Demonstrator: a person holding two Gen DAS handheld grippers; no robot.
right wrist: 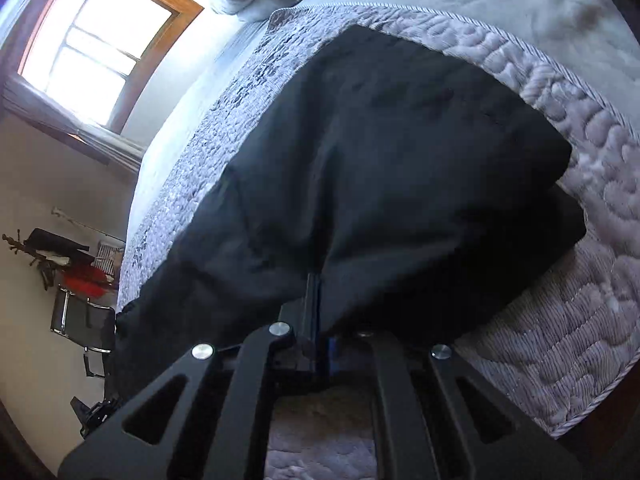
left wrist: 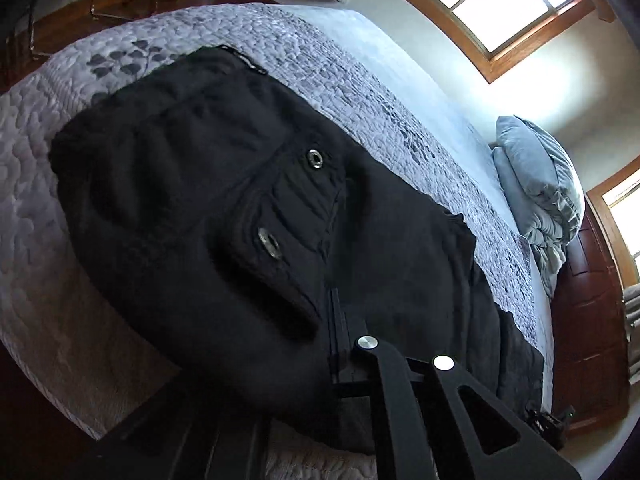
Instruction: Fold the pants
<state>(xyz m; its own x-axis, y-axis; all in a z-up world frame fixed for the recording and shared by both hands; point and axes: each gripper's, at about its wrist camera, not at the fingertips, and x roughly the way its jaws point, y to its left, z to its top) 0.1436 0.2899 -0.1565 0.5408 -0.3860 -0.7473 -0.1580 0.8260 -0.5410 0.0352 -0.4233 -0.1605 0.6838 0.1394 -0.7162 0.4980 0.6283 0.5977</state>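
I am working over the bed (left wrist: 360, 92), where the black pants (left wrist: 208, 200) are lying near its foot edge, seemingly doubled once already. My left gripper (left wrist: 334, 328) and right gripper (right wrist: 318, 300) are both pinching the fabric's near edge; further folds are remaining, I judge.

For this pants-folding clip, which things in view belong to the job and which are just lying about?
Job:
black pants
left hand-held gripper, shut on the pants
right hand-held gripper, shut on the pants
quilted bedspread under them

Lying about:
grey pillows
chair
windows
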